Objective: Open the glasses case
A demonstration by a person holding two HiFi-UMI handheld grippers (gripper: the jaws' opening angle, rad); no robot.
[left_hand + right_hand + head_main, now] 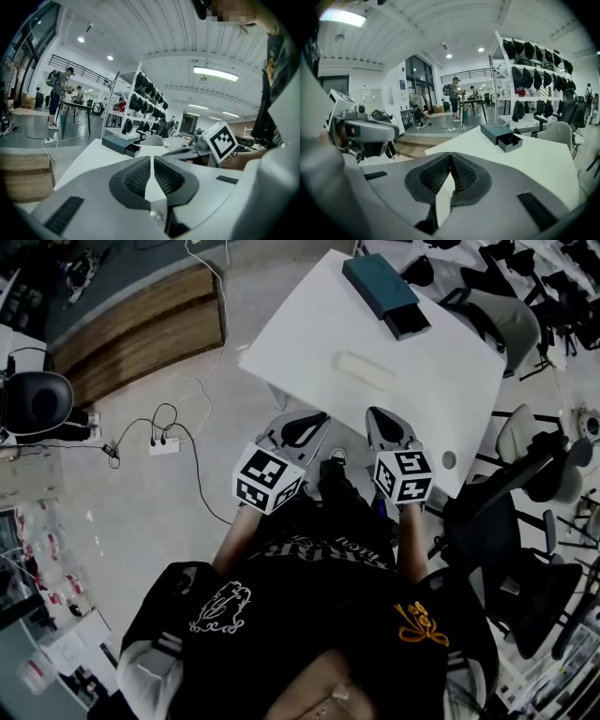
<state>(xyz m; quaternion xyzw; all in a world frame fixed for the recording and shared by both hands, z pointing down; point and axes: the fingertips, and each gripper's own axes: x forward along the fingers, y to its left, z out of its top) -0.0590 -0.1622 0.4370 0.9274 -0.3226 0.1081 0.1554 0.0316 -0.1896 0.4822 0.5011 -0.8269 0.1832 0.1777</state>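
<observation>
A pale, oblong glasses case (366, 369) lies closed in the middle of the white table (309, 334). Both grippers hover side by side at the table's near edge, short of the case. My left gripper (298, 427) points toward the table, and in its own view its jaws meet at the tips (152, 157) with nothing between them. To its right, my right gripper (389, 427) is also shut and empty (450, 153). Neither gripper view shows the case; their own jaws cover the near part of the table.
A dark teal box (384, 282) with its drawer pulled out sits at the table's far end (121, 143) (501, 133). Office chairs (506, 521) crowd the table's right side. A power strip with cables (164, 442) and a wooden platform (141, 329) lie on the floor at left.
</observation>
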